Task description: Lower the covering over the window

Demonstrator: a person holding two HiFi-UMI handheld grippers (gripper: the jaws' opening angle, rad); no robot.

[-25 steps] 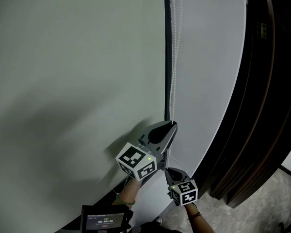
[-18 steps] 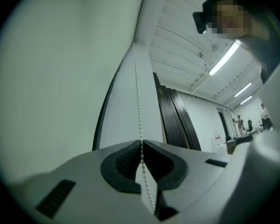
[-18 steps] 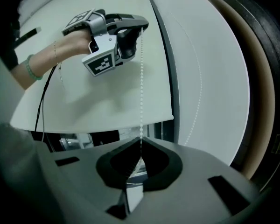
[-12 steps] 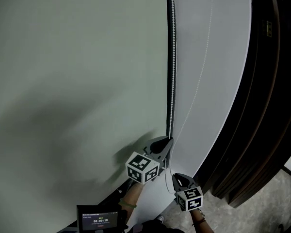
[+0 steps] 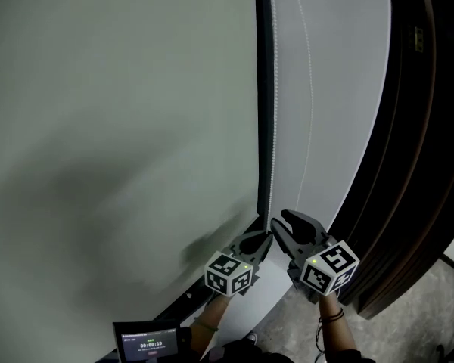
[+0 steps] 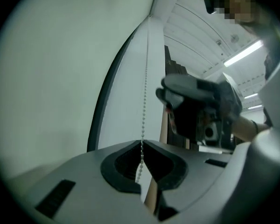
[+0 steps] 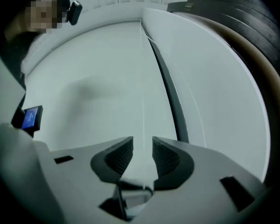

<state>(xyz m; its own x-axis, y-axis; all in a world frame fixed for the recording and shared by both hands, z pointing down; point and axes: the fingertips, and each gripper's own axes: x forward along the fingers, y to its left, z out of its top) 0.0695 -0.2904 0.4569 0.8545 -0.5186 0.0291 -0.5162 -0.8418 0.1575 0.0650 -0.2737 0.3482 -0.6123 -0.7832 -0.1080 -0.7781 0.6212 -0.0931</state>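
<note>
Checker: Moved since last count?
Clerk: left gripper (image 5: 263,237) lower, right gripper (image 5: 286,225) higher.
Checker: States?
Clerk: Left pinches the bead chain (image 5: 273,127), likely hauling it. Right's jaws have just opened wide, with a strand loose between them, likely to regrip. The covering (image 5: 340,89) hangs right of the chain.

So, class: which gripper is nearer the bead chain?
Left. Left gripper is clamped on the bead chain; right gripper, jaws just opening, has a strand between them, unclamped.

The bead chain (image 5: 273,127) runs off the top edge; the small screen (image 5: 147,346) is cut by the bottom edge, its print unreadable.
</note>
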